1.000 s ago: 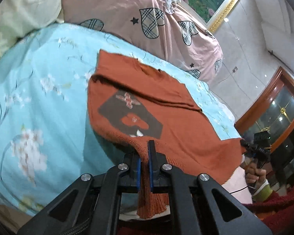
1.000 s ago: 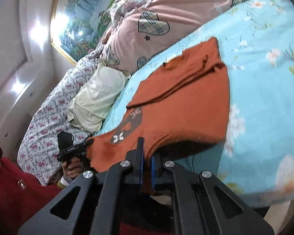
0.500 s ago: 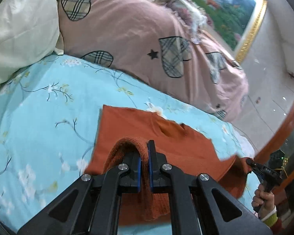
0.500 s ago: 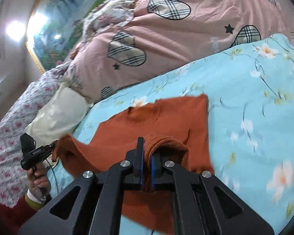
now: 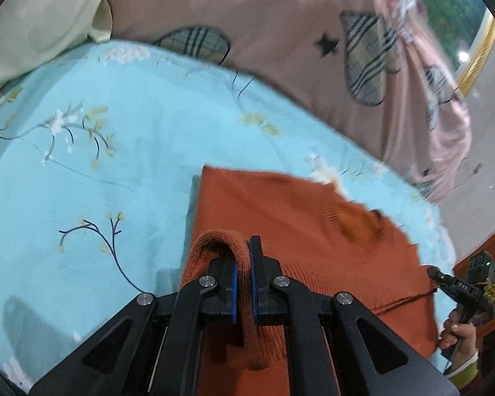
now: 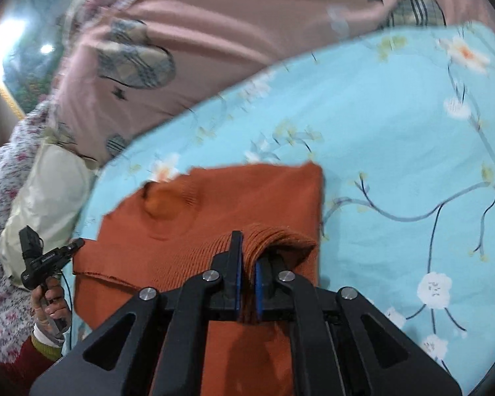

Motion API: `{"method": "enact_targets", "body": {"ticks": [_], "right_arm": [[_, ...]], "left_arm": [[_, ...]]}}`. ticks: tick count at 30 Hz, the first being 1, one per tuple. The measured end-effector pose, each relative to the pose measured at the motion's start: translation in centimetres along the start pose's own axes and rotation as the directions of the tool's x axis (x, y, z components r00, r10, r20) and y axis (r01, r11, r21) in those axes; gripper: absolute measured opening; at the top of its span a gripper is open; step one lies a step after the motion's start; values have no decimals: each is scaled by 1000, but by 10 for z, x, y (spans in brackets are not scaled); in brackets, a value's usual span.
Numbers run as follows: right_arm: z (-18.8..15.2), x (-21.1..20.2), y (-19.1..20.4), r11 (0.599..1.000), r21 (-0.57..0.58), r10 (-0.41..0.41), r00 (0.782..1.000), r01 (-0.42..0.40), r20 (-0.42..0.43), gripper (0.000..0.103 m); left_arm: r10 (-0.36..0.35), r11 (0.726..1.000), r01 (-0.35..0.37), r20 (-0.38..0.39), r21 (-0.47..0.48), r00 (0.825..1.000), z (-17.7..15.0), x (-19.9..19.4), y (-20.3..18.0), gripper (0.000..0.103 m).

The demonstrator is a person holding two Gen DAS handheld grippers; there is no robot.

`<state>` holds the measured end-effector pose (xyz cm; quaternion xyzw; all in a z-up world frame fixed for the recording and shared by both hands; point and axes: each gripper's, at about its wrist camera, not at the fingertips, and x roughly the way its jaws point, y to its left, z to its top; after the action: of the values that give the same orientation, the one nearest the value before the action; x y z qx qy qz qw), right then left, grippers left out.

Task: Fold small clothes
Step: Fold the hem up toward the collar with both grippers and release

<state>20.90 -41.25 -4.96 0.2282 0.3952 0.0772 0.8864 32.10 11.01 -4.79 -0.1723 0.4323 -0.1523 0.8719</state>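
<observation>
A rust-orange knitted sweater (image 5: 300, 217) lies on the light blue flowered bedsheet (image 5: 115, 151), its neckline away from me. My left gripper (image 5: 243, 257) is shut on the ribbed hem at the sweater's left corner, with the hem looped over the left finger. My right gripper (image 6: 246, 254) is shut on the hem at the right corner of the sweater (image 6: 247, 198). The hem is carried over the sweater's body, near the neck opening (image 6: 158, 198). Each view shows the other gripper at its edge, held by a hand (image 6: 48, 300), at the opposite hem corner.
A pink quilt (image 5: 280, 33) with plaid hearts is bunched along the far side of the bed. A pale cream pillow (image 5: 33, 26) lies at the left end, a flowered cover (image 6: 3, 198) beyond it. A gold-framed picture (image 5: 478, 49) hangs on the wall.
Both grippers have carried the sweater's hem away from me over its body toward the neckline. The printed front is now covered by the fold. The quilt looks much nearer.
</observation>
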Motion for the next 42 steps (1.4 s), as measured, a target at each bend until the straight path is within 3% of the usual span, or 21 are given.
{"method": "enact_targets", "body": {"ticks": [4, 7, 8, 10, 11, 13, 15, 17, 18, 20, 23, 25, 27, 28, 30, 34, 42], "right_arm": [[-8, 11, -19, 996, 93, -8, 998, 13, -62, 17], [-16, -22, -16, 993, 103, -69, 997, 65, 32, 30], [-21, -37, -8, 994, 80, -82, 994, 76, 77, 30], [-31, -47, 13, 1000, 5, 4, 995, -5, 96, 30], [-40, -39, 31, 995, -64, 73, 997, -71, 30, 30], [-53, -17, 57, 979, -153, 121, 988, -135, -98, 30], [-67, 14, 83, 950, -247, 129, 962, -190, -242, 30], [-70, 35, 90, 936, -300, 91, 949, -185, -301, 31], [-65, 42, 90, 934, -315, 71, 953, -167, -295, 31], [-44, 49, 79, 946, -292, 66, 964, -143, -256, 31], [-12, 50, 57, 975, -220, 4, 987, -41, -164, 30], [9, 42, 40, 987, -146, -75, 995, 64, -65, 32], [18, 28, 23, 988, -61, -143, 989, 144, 31, 38], [20, 20, 15, 991, -7, -135, 989, 136, 62, 41], [16, 8, 3, 992, 73, -113, 989, 106, 96, 41], [-10, -9, 6, 993, 56, -112, 991, 108, 78, 45], [-67, -33, 24, 997, 51, -55, 997, 52, 56, 49]], "left_arm": [[0, 999, -4, -70, -46, 998, -10, 11, 9, 11], [-18, 1000, 19, -63, 12, 998, -30, -12, -8, 29], [-41, 998, 45, -71, 51, 997, -43, -19, -20, 34], [-85, 990, 96, -111, 100, 990, -63, -21, -41, 36], [-112, 983, 132, -152, 125, 982, -74, -16, -54, 36], [-133, 967, 177, -231, 182, 964, -95, 2, -81, 39], [-53, 954, 121, -241, 275, 969, -103, 18, -101, 39], [-30, 938, 103, -221, 331, 975, -94, 30, -110, 40], [-28, 938, 102, -222, 330, 975, -86, 35, -109, 39], [-24, 948, 95, -226, 304, 974, -61, 49, -104, 27], [-31, 967, 90, -240, 240, 970, -20, 68, -90, 26], [15, 976, 28, -196, 217, 980, 4, 72, -85, 26], [43, 986, -19, -145, 166, 988, 21, 68, -74, 39], [63, 989, -47, -114, 137, 991, 25, 64, -68, 51], [68, 995, -63, -59, 76, 996, 28, 51, -54, 58], [45, 998, -46, -30, -33, 999, 3, 19, -29, 59], [-43, 992, 41, -11, -116, 999, -102, -63, -26, 61]]}}
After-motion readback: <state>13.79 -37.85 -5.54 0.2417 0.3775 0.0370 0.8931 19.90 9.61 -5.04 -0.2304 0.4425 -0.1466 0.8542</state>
